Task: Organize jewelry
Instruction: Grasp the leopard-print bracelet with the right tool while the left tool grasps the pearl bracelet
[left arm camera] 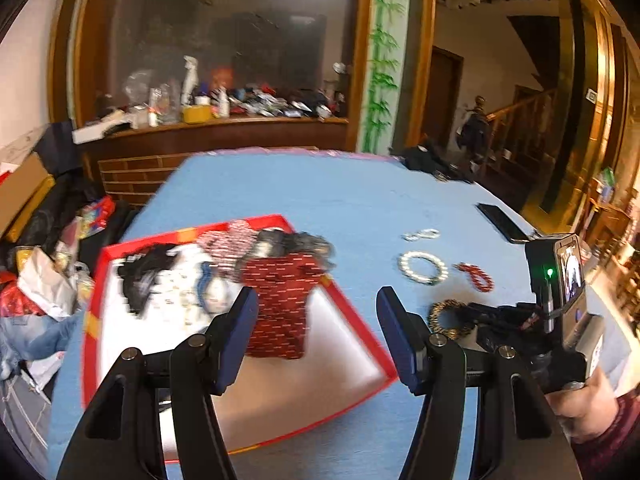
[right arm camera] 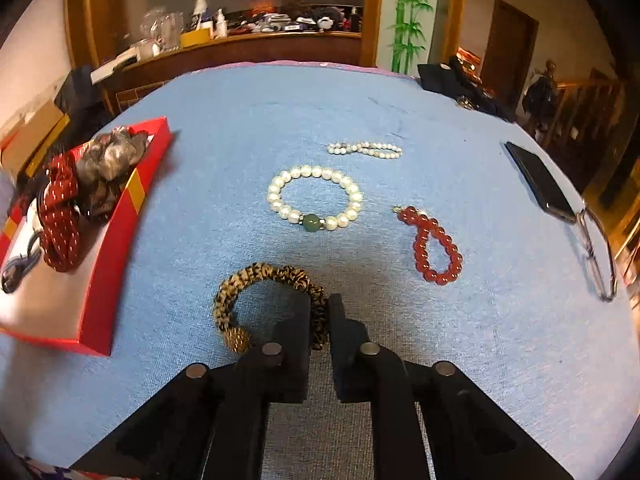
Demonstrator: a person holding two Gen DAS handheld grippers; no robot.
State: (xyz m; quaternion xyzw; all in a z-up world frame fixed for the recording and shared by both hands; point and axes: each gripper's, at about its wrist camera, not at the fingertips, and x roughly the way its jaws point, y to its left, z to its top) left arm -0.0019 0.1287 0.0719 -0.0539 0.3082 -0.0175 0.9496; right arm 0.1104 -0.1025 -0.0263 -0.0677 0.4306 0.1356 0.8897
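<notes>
Right jaws clamp leopard scrunchie (right arm camera: 280,276) on blue cloth (right arm camera: 440,340); left jaws apart.

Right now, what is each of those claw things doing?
Left gripper: open, holding nothing.
Right gripper: shut on the leopard scrunchie.

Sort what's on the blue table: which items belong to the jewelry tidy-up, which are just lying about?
Job: red box, leopard-print scrunchie pinched by the right gripper, pearl bracelet, small pearl strand, red bead bracelet.
Lying about: phone, black bag.
</notes>
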